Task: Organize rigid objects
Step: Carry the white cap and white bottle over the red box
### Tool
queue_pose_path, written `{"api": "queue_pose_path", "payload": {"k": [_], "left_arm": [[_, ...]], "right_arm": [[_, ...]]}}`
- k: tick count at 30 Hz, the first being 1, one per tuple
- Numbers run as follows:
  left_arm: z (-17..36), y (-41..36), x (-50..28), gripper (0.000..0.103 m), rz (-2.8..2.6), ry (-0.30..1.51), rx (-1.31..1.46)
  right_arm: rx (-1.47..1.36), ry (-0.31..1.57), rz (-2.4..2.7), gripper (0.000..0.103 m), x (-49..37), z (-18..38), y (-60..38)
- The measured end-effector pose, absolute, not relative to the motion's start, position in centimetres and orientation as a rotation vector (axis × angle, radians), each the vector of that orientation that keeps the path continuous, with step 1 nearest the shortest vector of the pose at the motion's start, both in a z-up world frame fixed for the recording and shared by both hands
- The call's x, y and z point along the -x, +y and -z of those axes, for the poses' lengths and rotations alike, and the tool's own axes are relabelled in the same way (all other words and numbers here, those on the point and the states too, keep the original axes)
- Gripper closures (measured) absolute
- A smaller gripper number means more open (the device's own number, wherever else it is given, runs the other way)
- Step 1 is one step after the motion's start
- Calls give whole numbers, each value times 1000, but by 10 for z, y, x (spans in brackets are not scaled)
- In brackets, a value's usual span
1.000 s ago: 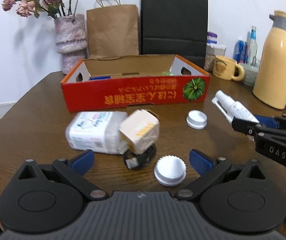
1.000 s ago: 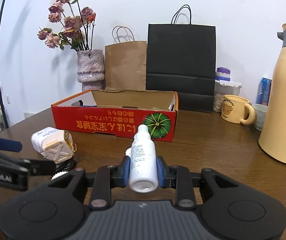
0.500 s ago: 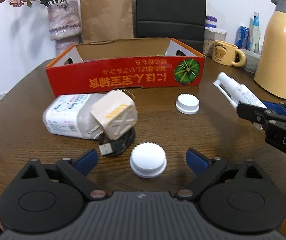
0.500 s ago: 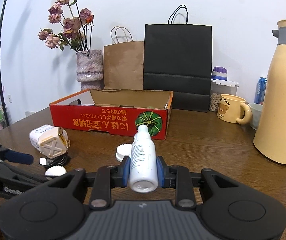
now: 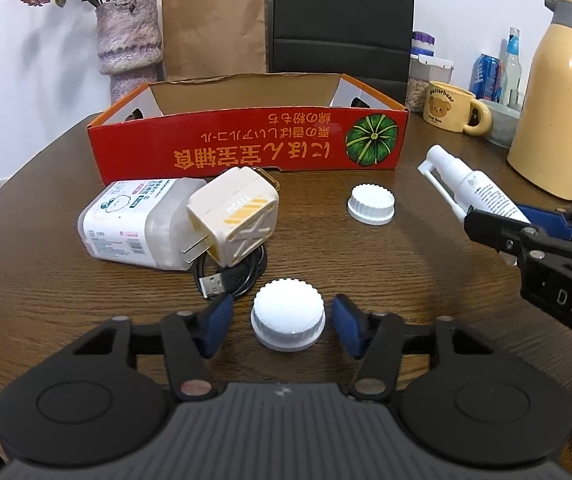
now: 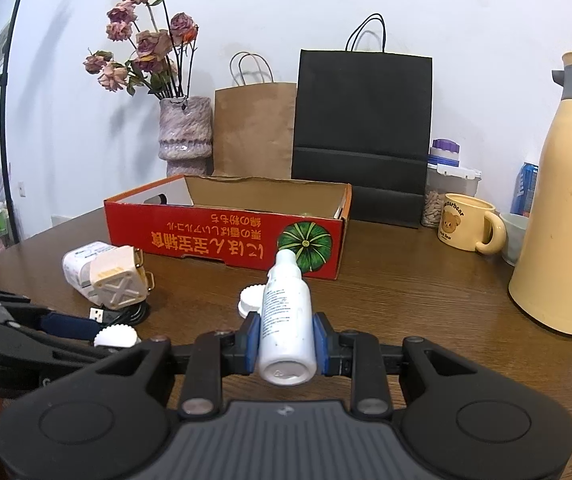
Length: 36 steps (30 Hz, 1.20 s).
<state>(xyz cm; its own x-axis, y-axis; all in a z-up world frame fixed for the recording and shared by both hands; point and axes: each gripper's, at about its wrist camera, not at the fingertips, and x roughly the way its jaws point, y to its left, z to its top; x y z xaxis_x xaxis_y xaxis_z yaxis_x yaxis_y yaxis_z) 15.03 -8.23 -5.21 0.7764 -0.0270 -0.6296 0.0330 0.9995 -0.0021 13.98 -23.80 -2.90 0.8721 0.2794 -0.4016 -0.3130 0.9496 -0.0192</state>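
- Left gripper [image 5: 287, 322]: fingers closing around a white cap [image 5: 287, 314] on the tabletop [image 5: 425, 280], small gaps either side, pads not touching yet.
- Right gripper [image 6: 286, 338]: fingers clenched on a spray bottle [image 6: 286, 320], nozzle toward the red box [image 6: 226, 236].
- Second cap [image 5: 370, 203] lies near the box.

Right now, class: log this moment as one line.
left gripper: closing around white cap, fingers not touching | right gripper: shut on spray bottle | red box: open
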Motion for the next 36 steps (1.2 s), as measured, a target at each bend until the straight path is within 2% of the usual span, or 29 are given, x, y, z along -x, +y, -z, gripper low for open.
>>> {"api": "queue_pose_path", "payload": {"k": [1,18,36], "left_arm": [[52,-81,-150,62,39,679,-3],[40,-78,-137,62,81,637,12],[-10,-44,-138,62,73,509,53]], "right_arm": [[87,406,-308,76,-139,29,-237],[86,395,-284,76,-132,30,-233],[58,338,-289,76,-135,6,-209]]}}
